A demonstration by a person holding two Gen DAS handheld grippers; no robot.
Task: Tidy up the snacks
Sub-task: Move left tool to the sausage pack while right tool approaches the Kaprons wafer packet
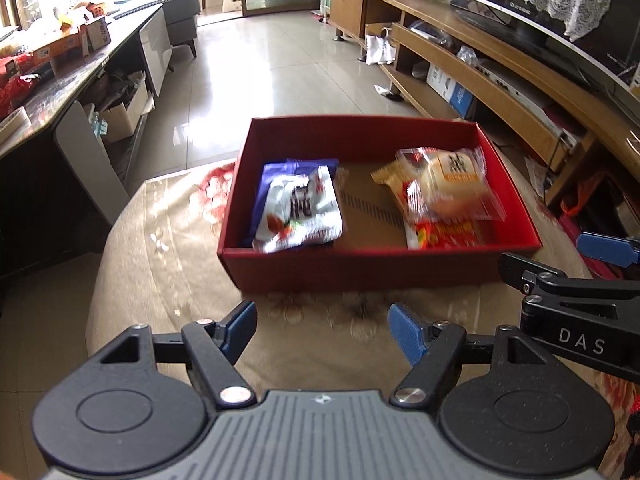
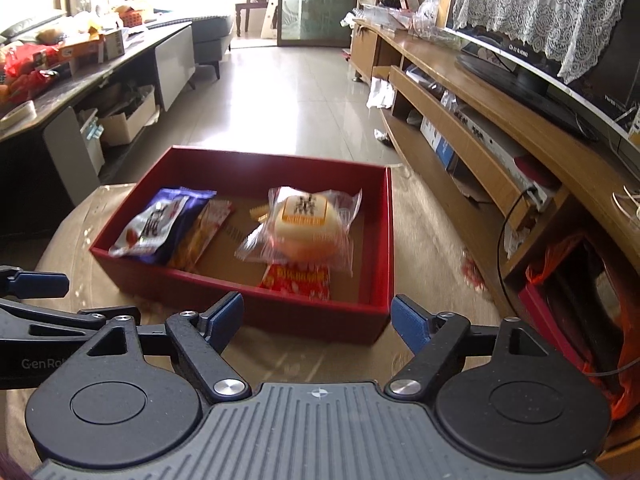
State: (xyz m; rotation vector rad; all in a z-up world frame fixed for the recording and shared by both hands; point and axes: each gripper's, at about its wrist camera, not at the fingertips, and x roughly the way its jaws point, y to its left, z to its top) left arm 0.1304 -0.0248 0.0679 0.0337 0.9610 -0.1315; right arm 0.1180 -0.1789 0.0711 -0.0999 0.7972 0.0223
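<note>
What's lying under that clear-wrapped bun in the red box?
A red packet sticks out beneath the bun, plus a yellow wrapper edge behind. The rest of each is covered, inside the red box.

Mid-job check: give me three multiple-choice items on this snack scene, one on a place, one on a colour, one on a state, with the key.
1. Where does the clear-wrapped round pastry lie?
A. On the floor
B. In the right part of the box, on other packets
C. On the TV stand

2. What colour is the open box?
A. Red
B. Green
C. White

3. How does the left gripper stand?
A. Shut on the purple and white packet
B. Shut on the box wall
C. Open, nothing between its pads

Key: 1 B, the pastry rests over a red packet inside the box, right of the purple and white packet. 2 A, the walls are red inside and out. 3 C, the blue pads stand apart over the patterned cloth, short of the box.
</note>
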